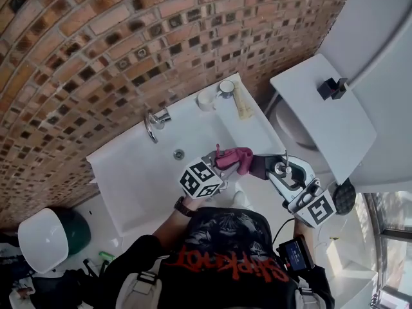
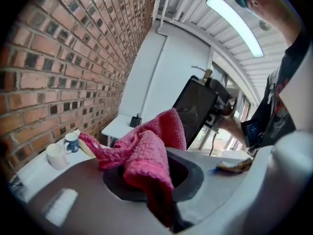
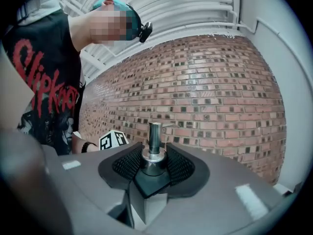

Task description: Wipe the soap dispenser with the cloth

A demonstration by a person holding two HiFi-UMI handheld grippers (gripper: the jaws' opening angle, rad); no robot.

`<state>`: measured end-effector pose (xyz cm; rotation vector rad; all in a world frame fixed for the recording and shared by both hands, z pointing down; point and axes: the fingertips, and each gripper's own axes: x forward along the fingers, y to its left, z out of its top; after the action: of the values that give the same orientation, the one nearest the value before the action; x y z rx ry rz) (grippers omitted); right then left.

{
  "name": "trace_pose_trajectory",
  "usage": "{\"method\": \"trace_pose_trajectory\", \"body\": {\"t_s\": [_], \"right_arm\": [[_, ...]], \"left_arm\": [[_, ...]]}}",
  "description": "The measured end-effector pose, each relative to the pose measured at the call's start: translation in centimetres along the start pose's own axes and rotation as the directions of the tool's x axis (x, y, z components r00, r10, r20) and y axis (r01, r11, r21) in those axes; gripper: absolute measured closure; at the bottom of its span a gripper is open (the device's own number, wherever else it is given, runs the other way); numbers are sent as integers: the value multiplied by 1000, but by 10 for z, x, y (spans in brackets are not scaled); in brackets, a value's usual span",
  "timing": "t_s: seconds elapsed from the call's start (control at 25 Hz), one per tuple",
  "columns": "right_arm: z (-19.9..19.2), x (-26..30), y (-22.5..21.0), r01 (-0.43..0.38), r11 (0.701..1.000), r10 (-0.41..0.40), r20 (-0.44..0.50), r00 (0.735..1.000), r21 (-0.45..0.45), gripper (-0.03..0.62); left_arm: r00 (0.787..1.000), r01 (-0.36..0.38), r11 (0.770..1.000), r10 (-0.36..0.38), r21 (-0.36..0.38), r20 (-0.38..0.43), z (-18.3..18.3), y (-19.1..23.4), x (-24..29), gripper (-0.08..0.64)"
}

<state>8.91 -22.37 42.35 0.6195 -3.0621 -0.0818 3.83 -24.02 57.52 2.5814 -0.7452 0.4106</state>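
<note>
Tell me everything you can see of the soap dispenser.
The soap dispenser has a dark, angular body, a metal collar and a slim metal pump head with a short spout. It looks roughly upright, clamped at the neck between the ribbed pads of the right hand-held gripper, in the air near the white sink. The pink cloth is beside it.

Everything is brightly and evenly lit by a ceiling strip light (image 2: pixel 235 24); edges are bent and darkened, and near foregrounds are blurred.
</note>
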Motion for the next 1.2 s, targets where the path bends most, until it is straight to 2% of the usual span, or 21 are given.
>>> {"method": "trace_pose_trajectory", "body": {"t_s": [0.08,0.12,0.2,0.28,0.4,0.48,0.56,0.64,0.72,0.8,0.88,1.0,1.12,1.2], "right_arm": [[8,-4,6,-41,999,40,41,998,11,434],[12,-4,11,-68,998,67,57,996,9,434],[12,-2,21,-118,992,120,34,992,-35,434],[-1,1,31,-163,979,156,-63,986,-121,434],[-19,12,45,-239,934,191,-192,963,-266,434],[-28,18,53,-271,905,196,-245,949,-328,434],[-35,21,61,-301,873,186,-309,933,-383,434],[-37,22,69,-346,823,183,-366,913,-450,434],[-33,23,76,-381,780,191,-389,901,-497,434],[-27,23,81,-395,761,204,-388,899,-514,434],[-20,22,83,-396,761,215,-376,901,-514,434],[-8,20,82,-373,775,223,-332,916,-509,434],[8,16,79,-339,804,231,-268,935,-489,433],[19,11,77,-317,827,243,-213,946,-464,433]], "left_arm": [[996,-58,998,59,13,-62,-16,13,-3,509],[995,-78,997,79,16,-68,-19,18,-8,509],[995,-98,995,98,35,-26,-7,22,-20,509],[995,-98,990,94,99,46,17,19,-34,509],[985,-18,978,-17,206,169,58,-5,-52,509],[972,76,960,-132,270,195,76,-28,-60,509],[957,189,946,-237,263,165,84,-49,-64,509],[955,255,945,-279,204,100,85,-58,-62,509],[961,266,945,-275,193,22,82,-59,-56,509],[967,255,943,-255,214,-30,77,-56,-50,509],[972,236,944,-228,230,-62,71,-50,-42,509],[977,204,954,-186,219,-99,57,-35,-29,509],[980,173,967,-149,186,-134,38,-18,-14,509],[974,159,972,-126,171,-188,14,-7,-3,509]]}}
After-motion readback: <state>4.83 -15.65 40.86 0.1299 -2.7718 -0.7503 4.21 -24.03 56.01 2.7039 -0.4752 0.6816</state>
